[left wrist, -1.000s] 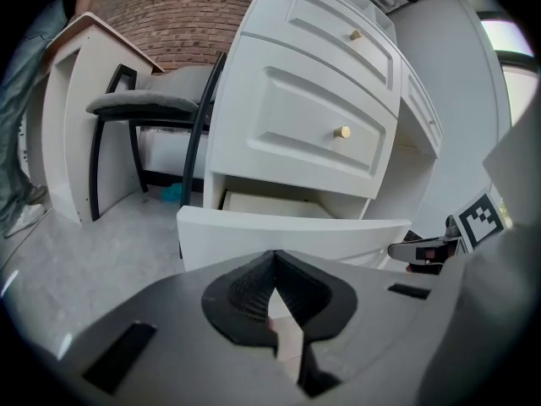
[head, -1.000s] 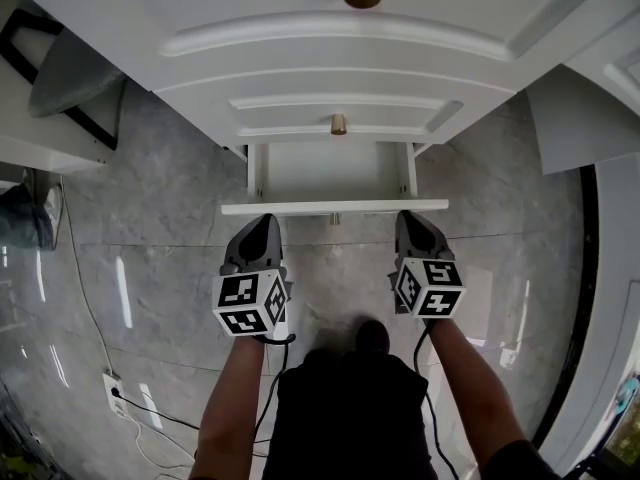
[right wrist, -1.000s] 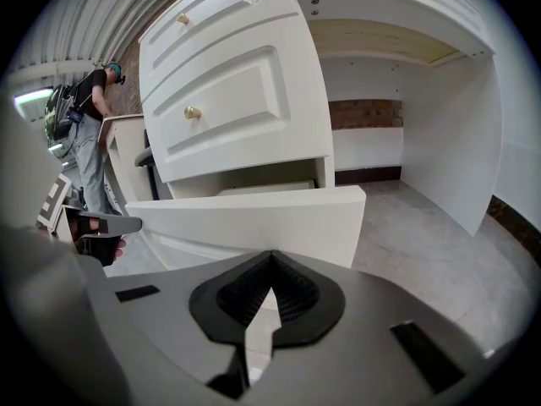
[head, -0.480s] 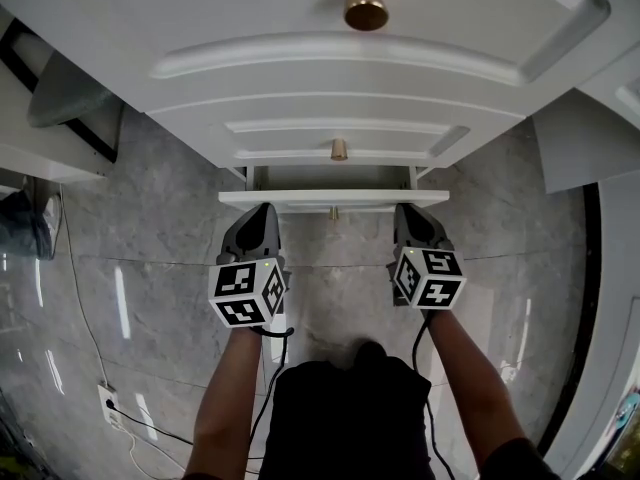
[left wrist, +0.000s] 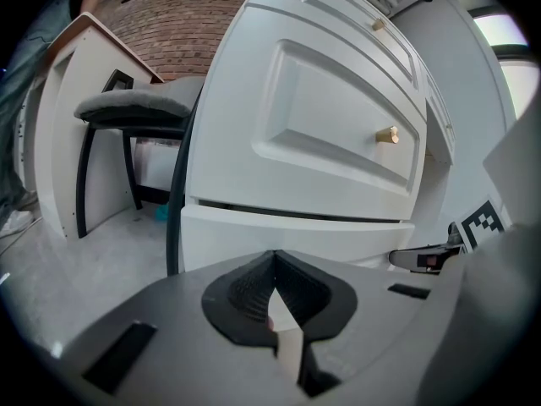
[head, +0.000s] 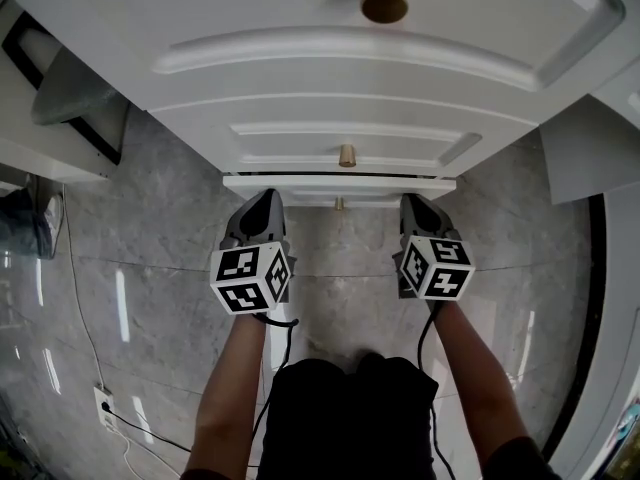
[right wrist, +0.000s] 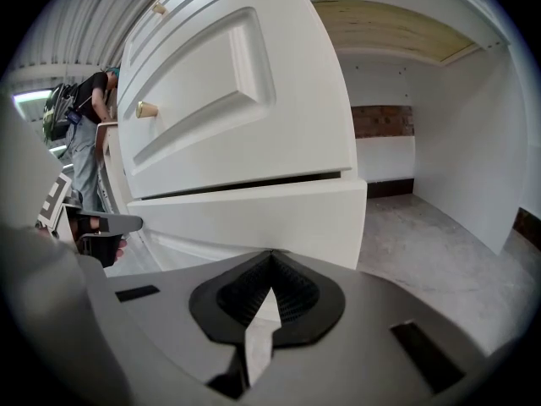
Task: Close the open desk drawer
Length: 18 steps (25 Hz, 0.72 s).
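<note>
Marble floor (head: pixel 150 238); drawer front (head: pixel 300 185) against clenched left claw (head: pixel 266 197) and clenched right claw (head: pixel 413 200)

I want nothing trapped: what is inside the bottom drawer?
Only a thin dark gap shows above the drawer front; its inside is covered by the panel above it.

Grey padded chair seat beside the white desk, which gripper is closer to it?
Left. The left gripper is at the left end of the white drawer front, toward the grey padded chair seat; the right gripper is at its right end, farther away.
</note>
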### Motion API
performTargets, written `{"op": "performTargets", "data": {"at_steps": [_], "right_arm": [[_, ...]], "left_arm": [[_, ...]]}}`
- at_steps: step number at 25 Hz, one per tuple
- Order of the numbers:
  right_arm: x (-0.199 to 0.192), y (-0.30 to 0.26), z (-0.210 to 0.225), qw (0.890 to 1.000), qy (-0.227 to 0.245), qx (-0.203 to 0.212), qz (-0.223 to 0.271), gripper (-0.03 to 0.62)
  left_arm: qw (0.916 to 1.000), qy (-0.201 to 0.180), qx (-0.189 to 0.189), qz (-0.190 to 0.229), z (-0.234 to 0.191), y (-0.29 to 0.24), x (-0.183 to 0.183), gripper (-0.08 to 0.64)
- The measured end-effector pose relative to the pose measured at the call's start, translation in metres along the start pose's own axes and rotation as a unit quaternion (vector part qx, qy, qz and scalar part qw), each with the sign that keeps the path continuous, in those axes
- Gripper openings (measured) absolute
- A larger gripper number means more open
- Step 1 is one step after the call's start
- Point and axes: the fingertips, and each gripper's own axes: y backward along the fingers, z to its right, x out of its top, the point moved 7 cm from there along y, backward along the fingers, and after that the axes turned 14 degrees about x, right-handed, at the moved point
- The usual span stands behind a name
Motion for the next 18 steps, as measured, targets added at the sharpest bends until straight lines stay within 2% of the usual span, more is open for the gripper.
{"op": "performTargets", "data": {"at_steps": [18], "right_arm": [[0.007,-0.014,0.006,1.0,0.007,-0.013,0.006,0.005]], "left_arm": [[0.9998,0.004,-0.001,0.017,0.0,-0.014,0.004,0.009]]}}
